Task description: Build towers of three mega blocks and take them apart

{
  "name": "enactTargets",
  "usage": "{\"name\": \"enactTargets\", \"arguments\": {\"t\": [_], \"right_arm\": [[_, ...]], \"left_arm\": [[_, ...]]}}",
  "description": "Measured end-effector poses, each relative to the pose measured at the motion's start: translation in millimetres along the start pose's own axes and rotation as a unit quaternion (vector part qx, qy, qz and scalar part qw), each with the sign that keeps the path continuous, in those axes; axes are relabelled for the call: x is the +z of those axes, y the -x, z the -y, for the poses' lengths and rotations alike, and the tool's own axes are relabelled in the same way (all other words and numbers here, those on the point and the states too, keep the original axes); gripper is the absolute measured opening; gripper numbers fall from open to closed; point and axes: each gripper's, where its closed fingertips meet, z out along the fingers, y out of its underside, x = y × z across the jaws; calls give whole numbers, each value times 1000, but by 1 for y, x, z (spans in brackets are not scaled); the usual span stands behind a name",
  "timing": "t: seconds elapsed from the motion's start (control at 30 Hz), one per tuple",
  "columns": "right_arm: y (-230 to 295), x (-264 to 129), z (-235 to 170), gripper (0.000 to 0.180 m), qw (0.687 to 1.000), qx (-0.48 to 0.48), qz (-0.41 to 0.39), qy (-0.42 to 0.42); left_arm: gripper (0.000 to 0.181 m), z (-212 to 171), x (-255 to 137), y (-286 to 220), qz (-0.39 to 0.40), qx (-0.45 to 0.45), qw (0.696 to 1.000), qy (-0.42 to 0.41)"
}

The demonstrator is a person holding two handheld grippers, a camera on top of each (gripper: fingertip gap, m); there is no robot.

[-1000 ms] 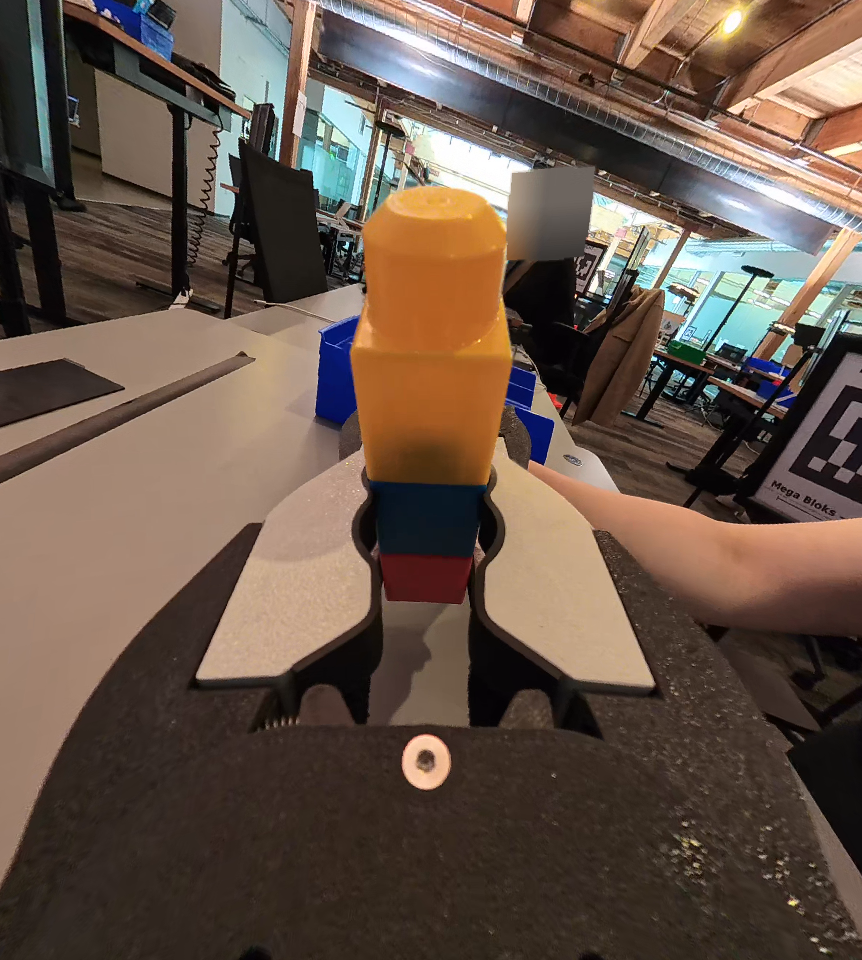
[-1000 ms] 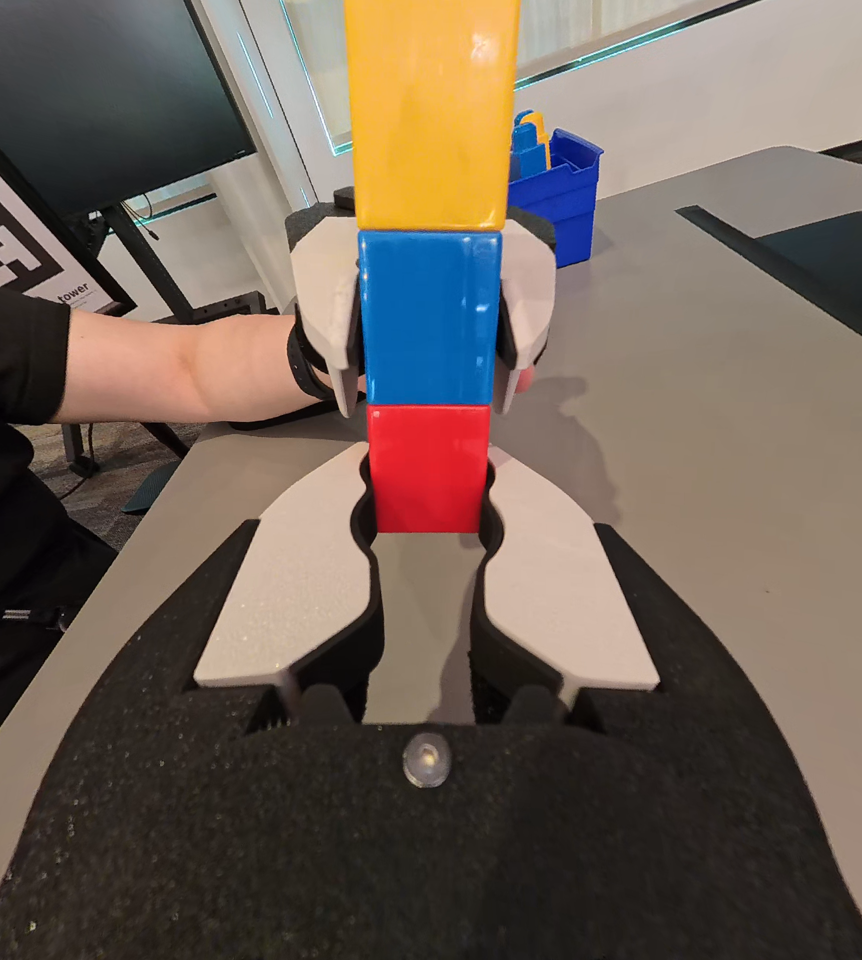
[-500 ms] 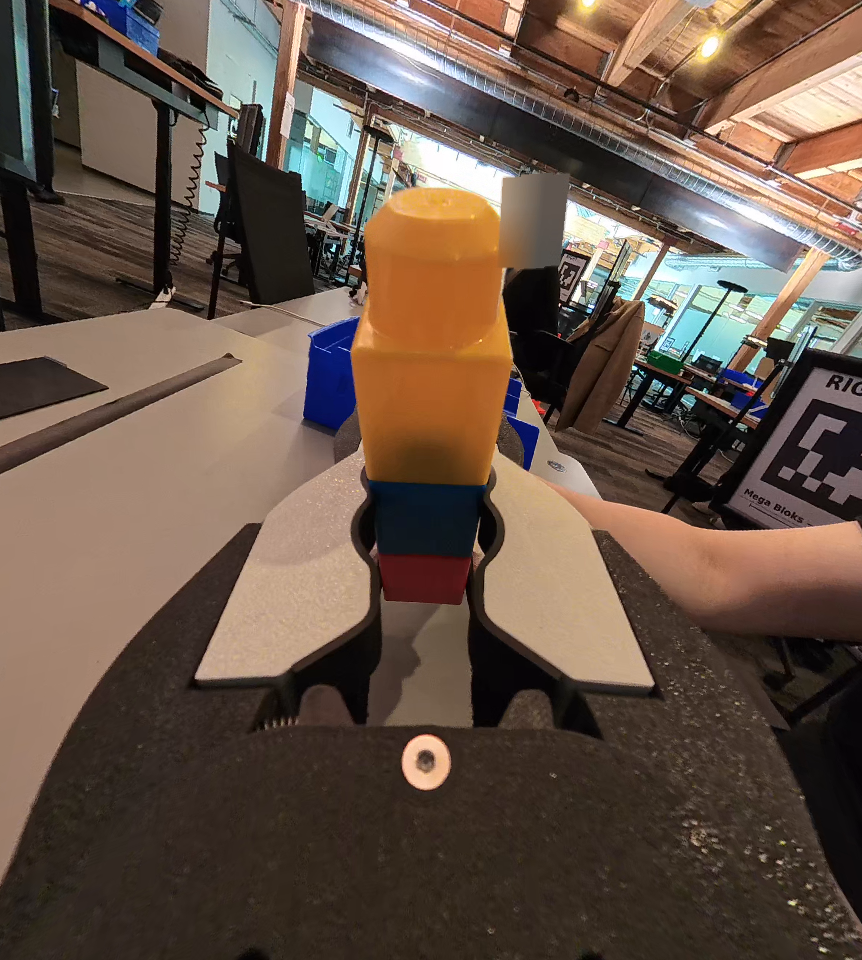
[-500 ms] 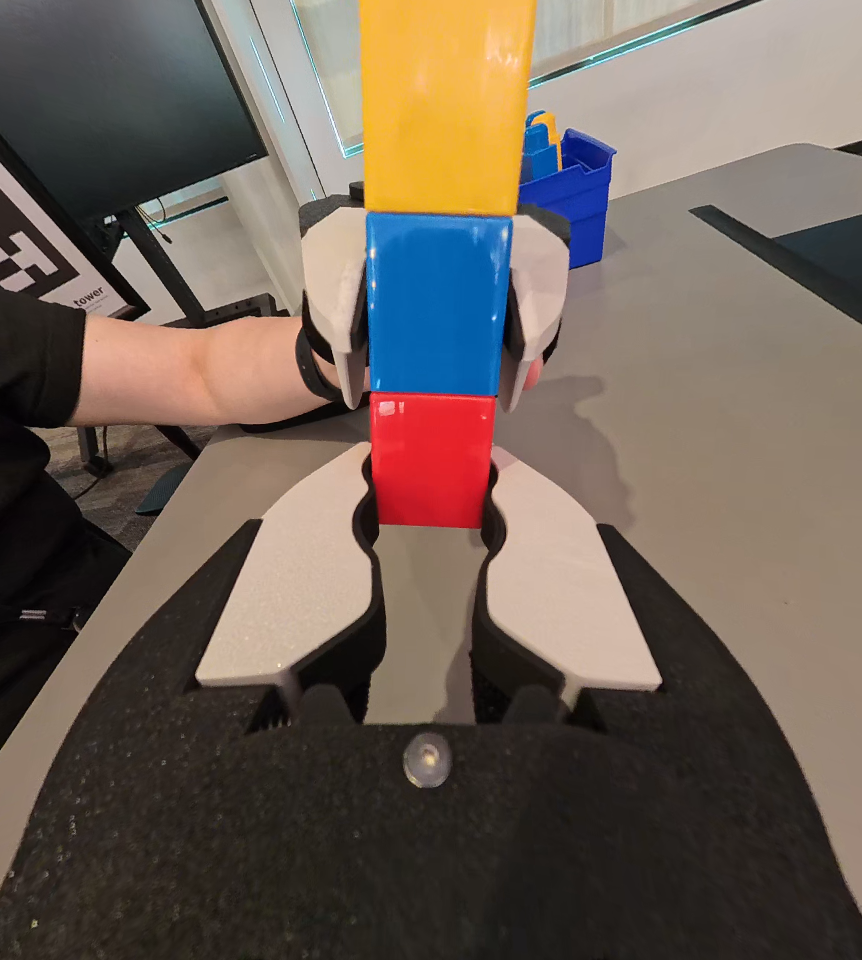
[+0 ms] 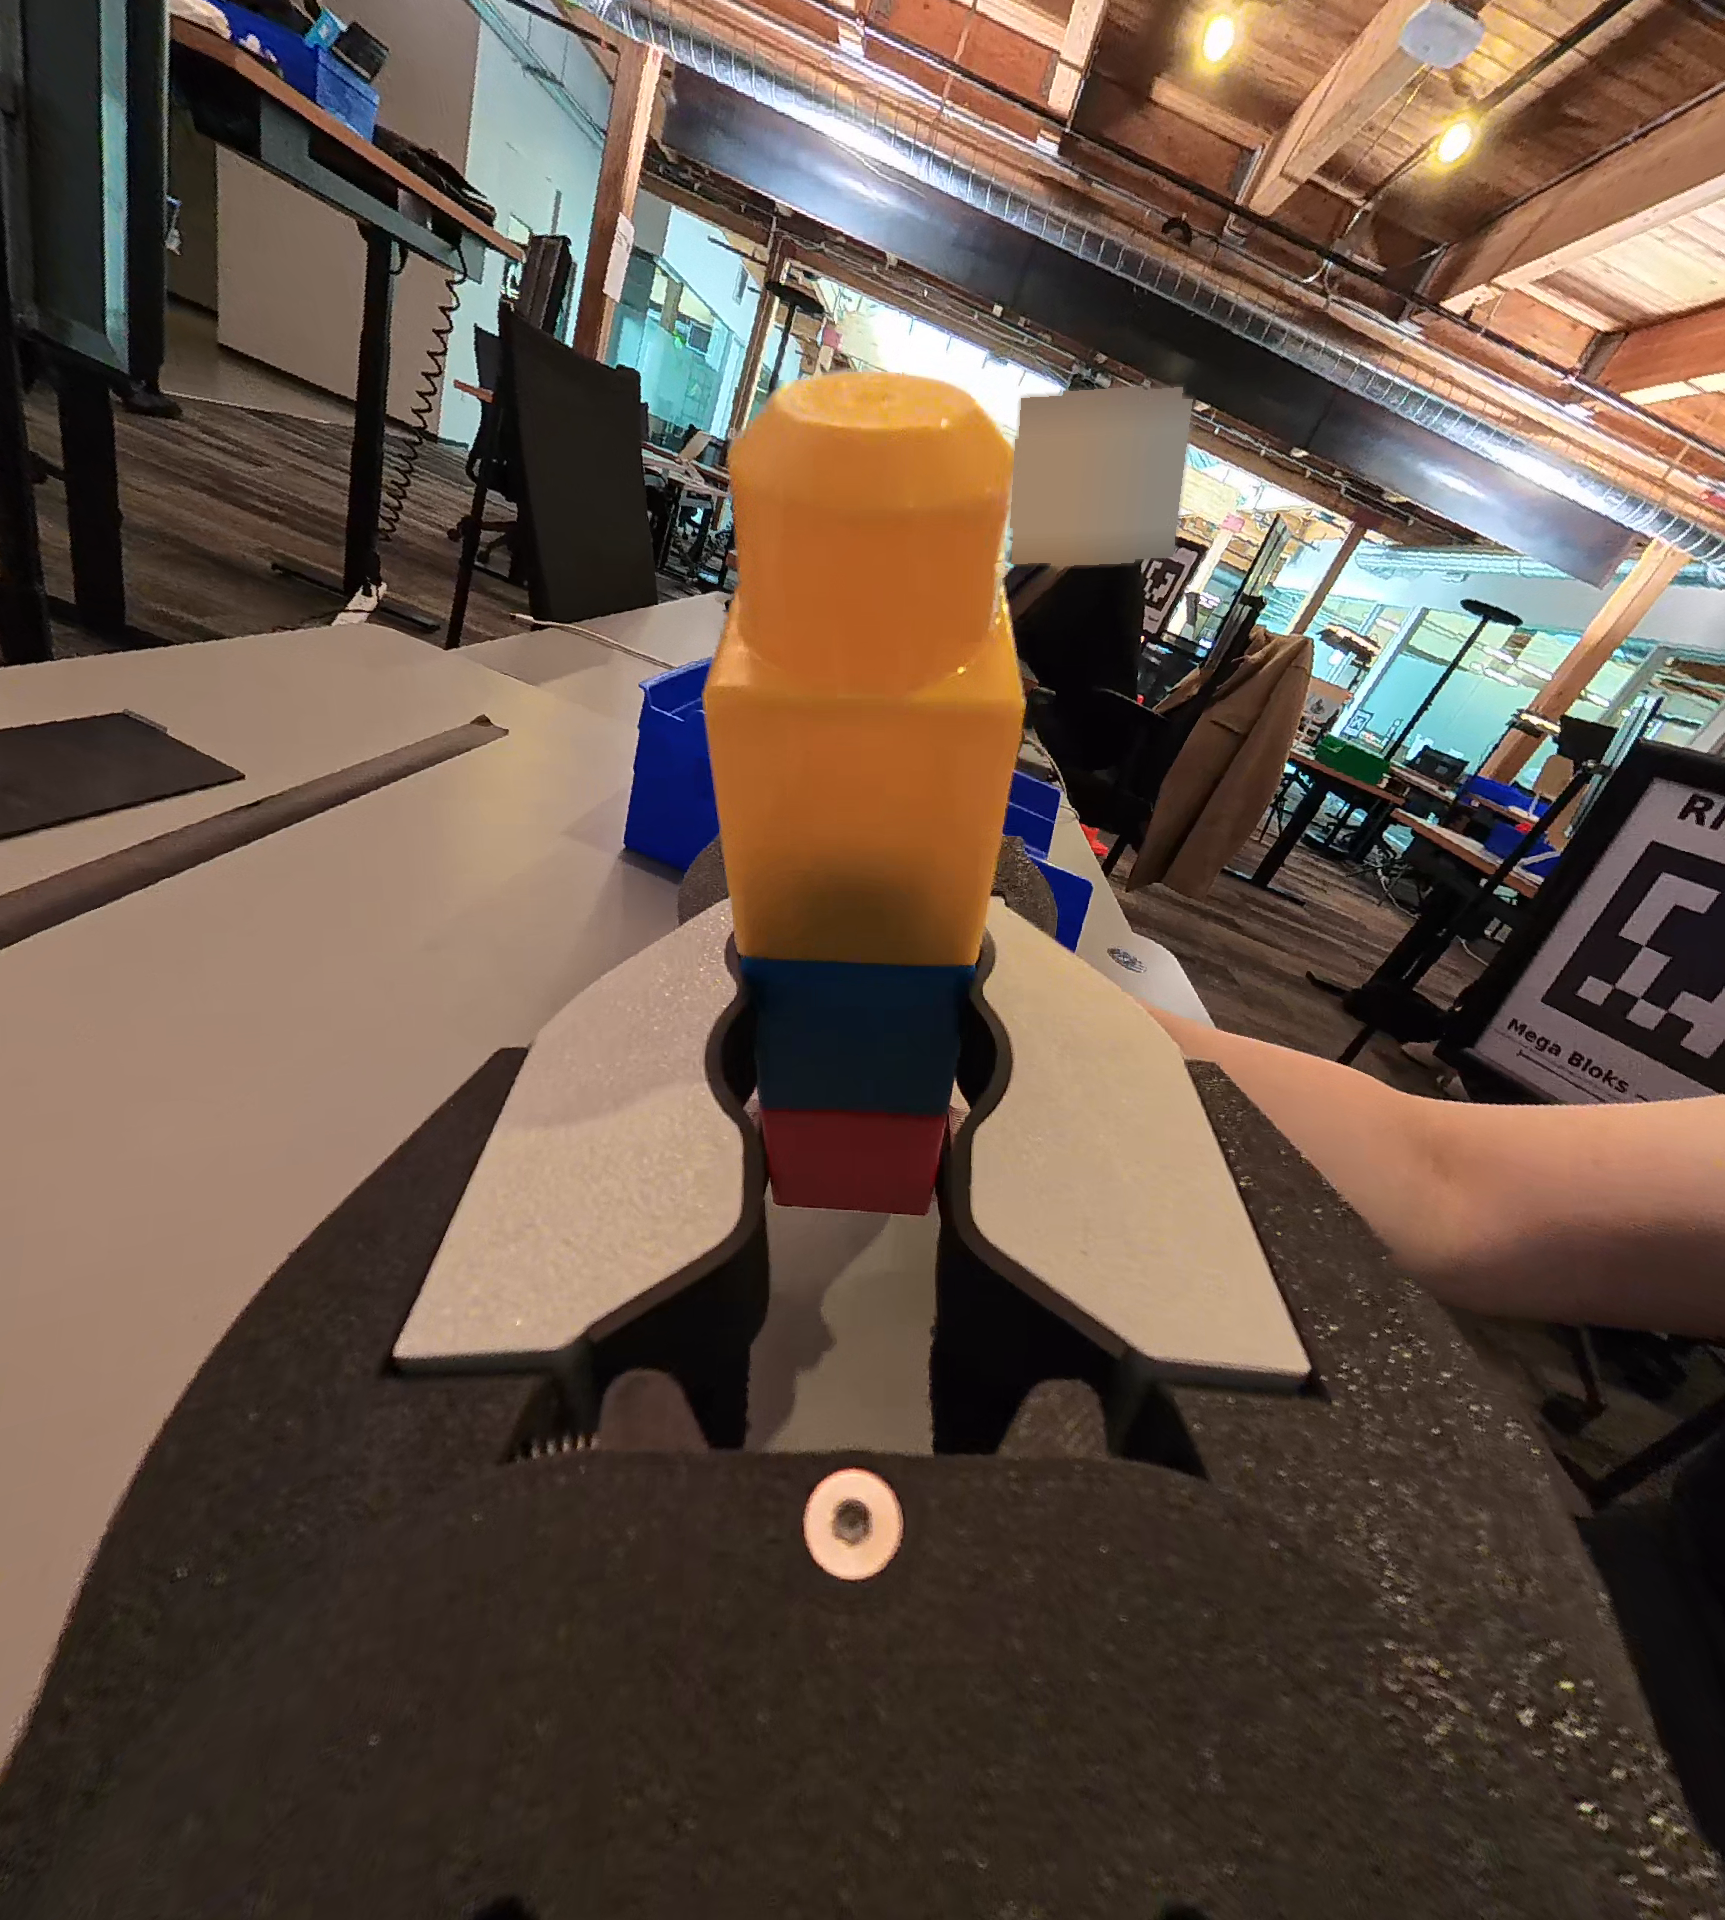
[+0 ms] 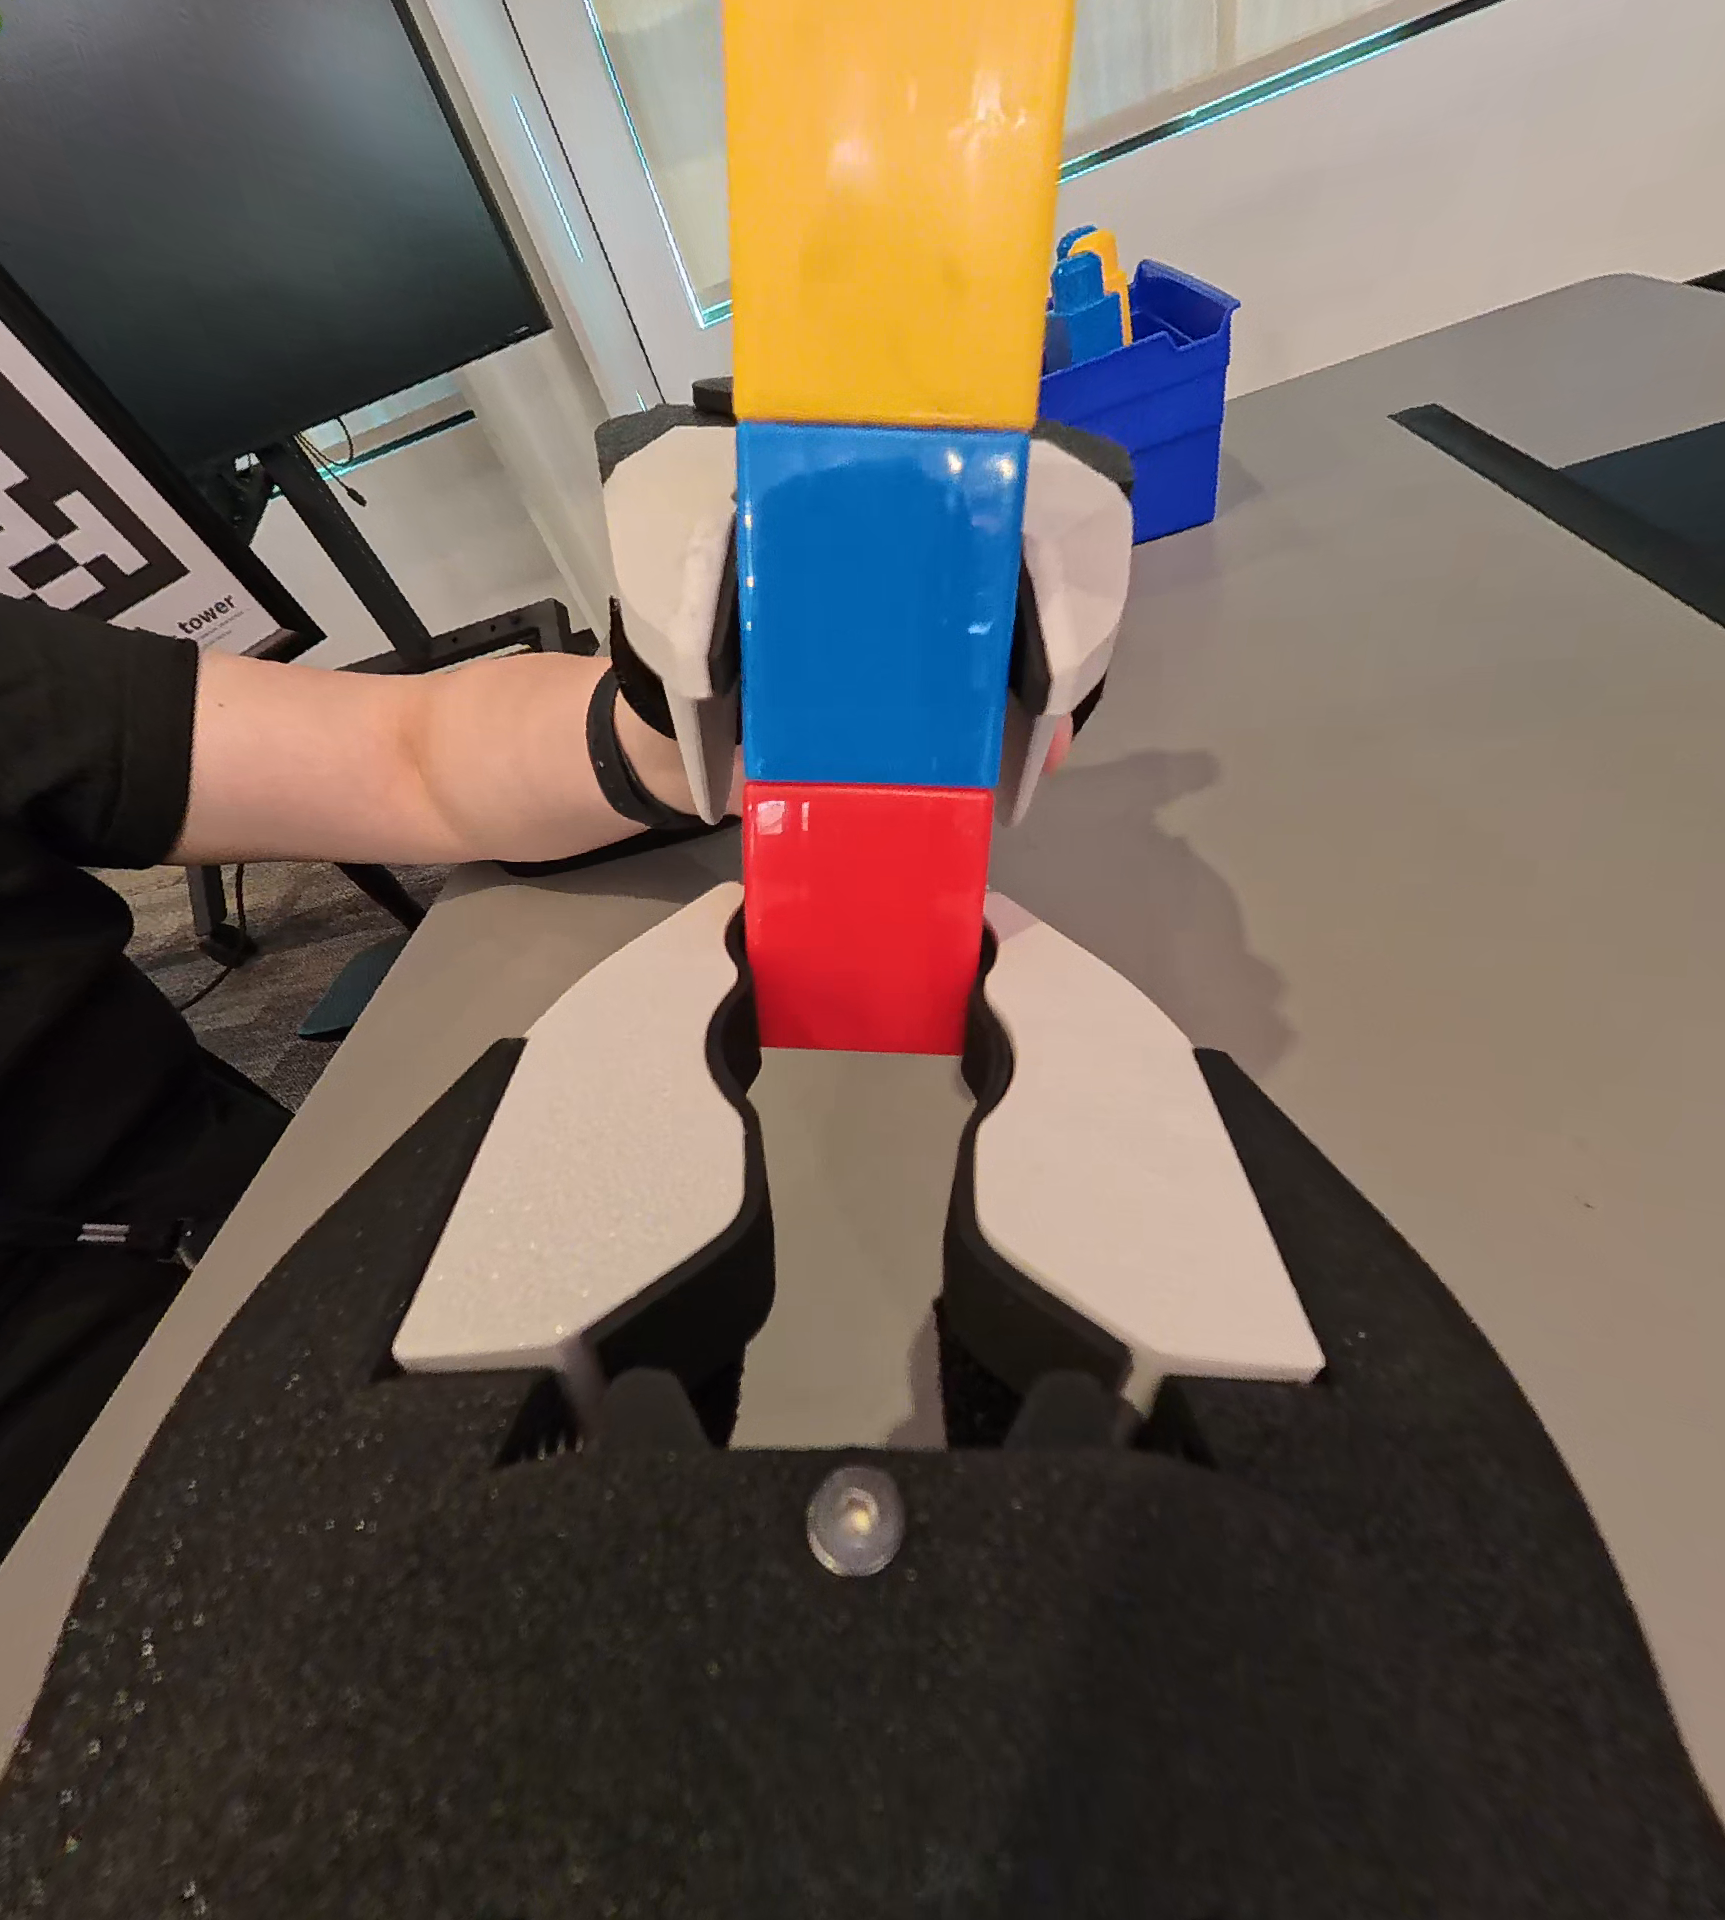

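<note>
Tabletop (image 6: 1460, 831), grey and flat, carries the work: one three-block tower standing upright near its edge, with a blue bin (image 6: 1149, 416) of spare blocks well behind it. Tower order, bottom to top, is red block (image 6: 863, 914), blue block (image 6: 873, 603), yellow block (image 6: 889, 208).

The left gripper (image 5: 853, 1029) is closed on the blue block, one finger on each side face. The right gripper (image 6: 860, 987) is closed on the red block, its tips bearing on the lower side faces from the opposite side of the tower.

The step in hand appears to be separation at the red-blue joint. Hold the red block firmly down against the tabletop. Lift the blue block straight up along the tower axis, avoiding sideways lean, since the tall yellow block adds leverage. Keep both grips square to the faces; glossy plastic may slip.
</note>
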Motion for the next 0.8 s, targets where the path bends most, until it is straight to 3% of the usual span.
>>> {"name": "enactTargets", "arguments": {"t": [0.8], "right_arm": [[-2,0,4,35,1000,14,-1,-3]], "left_arm": [[34,5,-2,4,10,-9,1000,-13]]}}
